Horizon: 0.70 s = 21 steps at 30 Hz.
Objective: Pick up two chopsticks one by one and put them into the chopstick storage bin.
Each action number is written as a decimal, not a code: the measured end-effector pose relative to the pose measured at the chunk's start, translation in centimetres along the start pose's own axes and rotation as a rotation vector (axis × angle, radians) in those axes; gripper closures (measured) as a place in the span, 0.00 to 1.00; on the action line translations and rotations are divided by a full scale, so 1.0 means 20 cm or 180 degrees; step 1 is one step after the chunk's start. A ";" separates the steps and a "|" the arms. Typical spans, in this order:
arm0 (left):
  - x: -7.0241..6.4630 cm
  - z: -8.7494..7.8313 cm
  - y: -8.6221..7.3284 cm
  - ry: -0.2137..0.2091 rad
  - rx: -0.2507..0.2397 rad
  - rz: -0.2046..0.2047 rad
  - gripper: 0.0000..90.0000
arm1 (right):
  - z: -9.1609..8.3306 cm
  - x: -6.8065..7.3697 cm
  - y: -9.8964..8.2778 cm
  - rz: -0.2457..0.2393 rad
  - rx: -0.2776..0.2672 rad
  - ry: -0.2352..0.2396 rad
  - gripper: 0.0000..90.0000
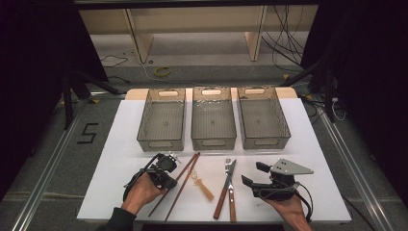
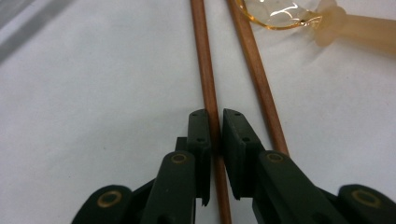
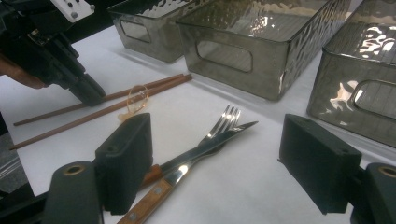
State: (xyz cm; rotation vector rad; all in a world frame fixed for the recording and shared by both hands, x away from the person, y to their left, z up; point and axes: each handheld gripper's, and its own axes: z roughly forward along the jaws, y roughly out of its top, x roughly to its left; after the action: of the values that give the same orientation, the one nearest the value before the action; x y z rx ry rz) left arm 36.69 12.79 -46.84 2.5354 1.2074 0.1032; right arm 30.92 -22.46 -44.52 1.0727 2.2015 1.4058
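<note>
**Now: left gripper clamping one chopstick on the white mat**

Down at the near left of the white table mat (image 1: 120, 144), the left gripper (image 2: 212, 128) is pressing its two black jaws narrowly against the sides of one brown chopstick (image 2: 205, 60), which is lying flat on the mat and running straight up between the pads. Its twin, the second chopstick (image 2: 259, 79), is lying just beside it, outside the jaws and apart from them. From the high view the left gripper (image 1: 169, 185) is sitting over the middle of the pair, with a hand (image 1: 142, 192) wrapping around its body.

Just beside the chopsticks a clear amber spoon (image 1: 202, 185) is resting, and next to that a fork and knife (image 1: 228, 192) with wooden handles are lying together, the blade crossing the tines.

Meanwhile the right gripper (image 3: 215, 158) is hovering at the near right of the mat with its jaws standing wide and holding nothing, the fork and knife showing on the mat between them.

Three smoky translucent bins (image 1: 214, 137) are standing side by side along the far part of the mat.
</note>
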 end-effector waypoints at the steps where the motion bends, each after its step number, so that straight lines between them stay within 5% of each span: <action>1: 0.00 0.00 0.00 -0.0009 -0.0011 0.0004 0.92 | 0.00 0.00 0.00 0.0000 0.0001 0.0000 0.30; 12: 0.02 -0.01 -0.01 -0.0012 -0.0138 0.0075 0.93 | 0.00 0.00 0.00 0.0008 -0.0008 0.0009 0.30; 21: 0.05 -0.11 -0.02 -0.0012 -0.0308 0.0169 0.93 | 0.00 0.00 0.00 0.0009 -0.0013 0.0012 0.29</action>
State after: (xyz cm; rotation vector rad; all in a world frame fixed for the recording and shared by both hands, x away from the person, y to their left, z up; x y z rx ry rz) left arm 36.52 14.33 -45.05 2.4830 1.1066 0.1653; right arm 30.90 -22.49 -44.46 1.0733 2.1995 1.4141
